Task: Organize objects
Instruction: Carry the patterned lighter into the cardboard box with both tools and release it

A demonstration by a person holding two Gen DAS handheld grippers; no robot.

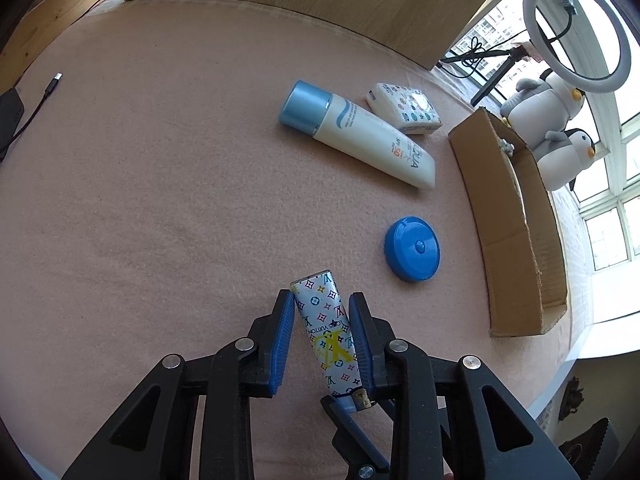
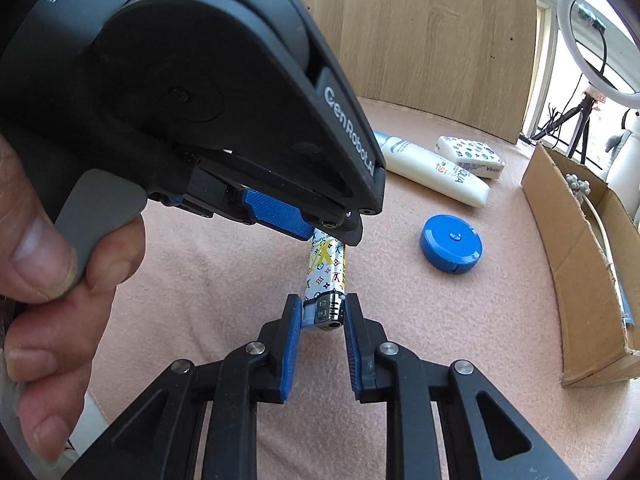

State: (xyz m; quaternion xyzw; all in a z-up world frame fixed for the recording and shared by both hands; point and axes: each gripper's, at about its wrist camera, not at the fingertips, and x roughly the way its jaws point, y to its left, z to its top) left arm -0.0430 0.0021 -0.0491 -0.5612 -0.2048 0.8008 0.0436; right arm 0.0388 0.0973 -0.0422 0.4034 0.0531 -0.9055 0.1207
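Both the left claw (image 1: 320, 312) and right claw (image 2: 322, 312) are pinching the patterned lighter (image 1: 328, 332), and it is risking a twist loose if they pull unevenly.

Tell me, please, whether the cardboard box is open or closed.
Open: the cardboard box has no lid over it, and its inside, with small items, shows in the right wrist view.

Lighter (image 1: 326, 332) on table (image 1: 160, 200), tape measure (image 1: 412, 249) beyond, box (image 1: 516, 248) at right.
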